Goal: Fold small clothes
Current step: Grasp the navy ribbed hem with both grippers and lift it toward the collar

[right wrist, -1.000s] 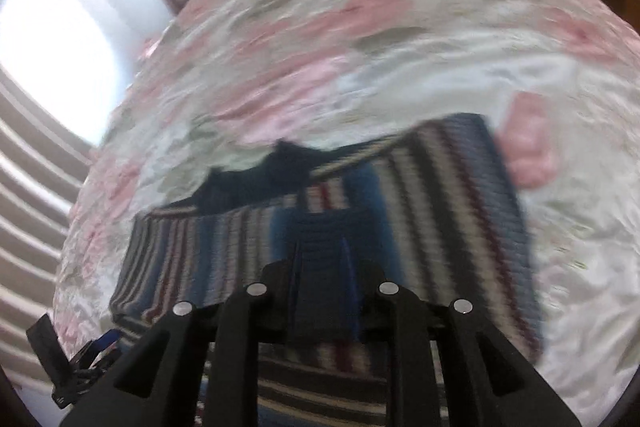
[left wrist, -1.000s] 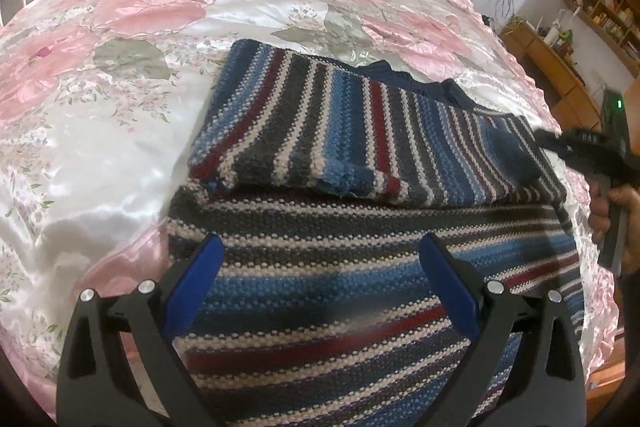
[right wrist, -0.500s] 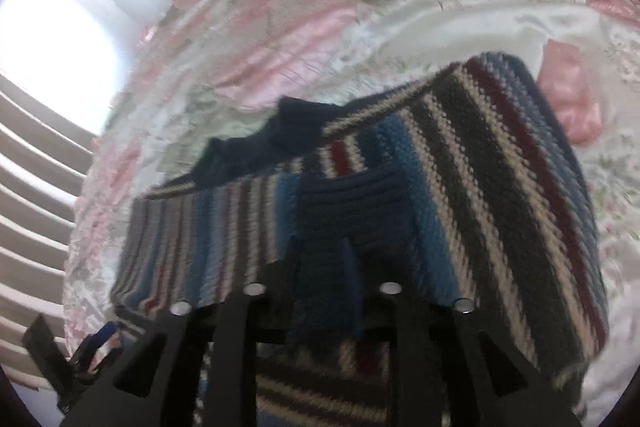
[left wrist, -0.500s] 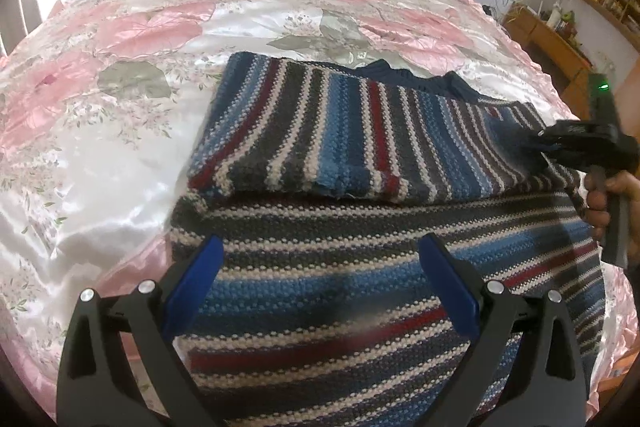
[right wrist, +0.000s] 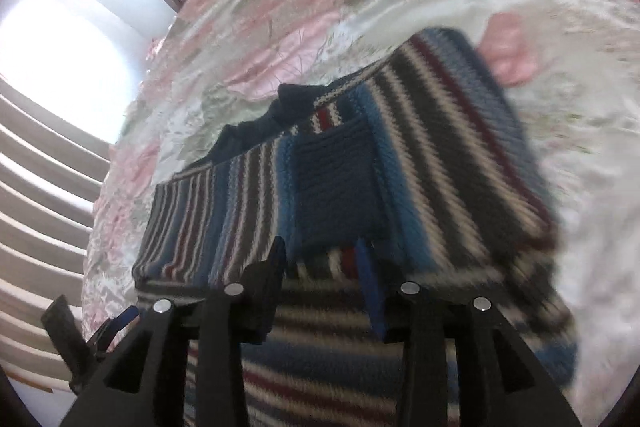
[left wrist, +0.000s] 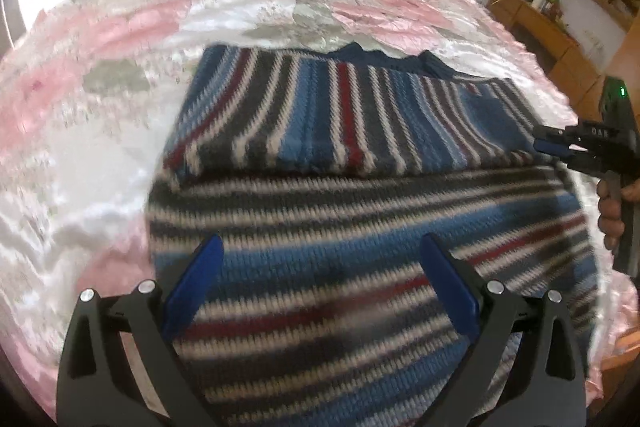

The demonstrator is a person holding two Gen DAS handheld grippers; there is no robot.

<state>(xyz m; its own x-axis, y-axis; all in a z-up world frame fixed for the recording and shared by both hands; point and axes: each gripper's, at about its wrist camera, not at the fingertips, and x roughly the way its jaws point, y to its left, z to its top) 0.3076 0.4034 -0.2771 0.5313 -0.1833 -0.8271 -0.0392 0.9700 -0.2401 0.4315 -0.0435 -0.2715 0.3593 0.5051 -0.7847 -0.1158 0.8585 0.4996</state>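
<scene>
You can make out pale characters on the top of the right gripper (left wrist: 560, 150) in your left wrist view, roughly "0 A B", though too blurred to trust. You find nothing else readable anywhere.

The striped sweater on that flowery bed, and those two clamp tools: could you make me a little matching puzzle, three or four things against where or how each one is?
Things:
1. striped sweater
2. left gripper
3. right gripper
4. bedspread

States:
a. pink floral satin, lying under everything
b. jaws spread wide, empty, over the near striped part
c. partly folded, its top part turned down over the rest
d. jaws open a little at the edge of the folded-over flap, beside a plain navy patch

Pairs: 1-c, 2-b, 3-d, 4-a
</scene>
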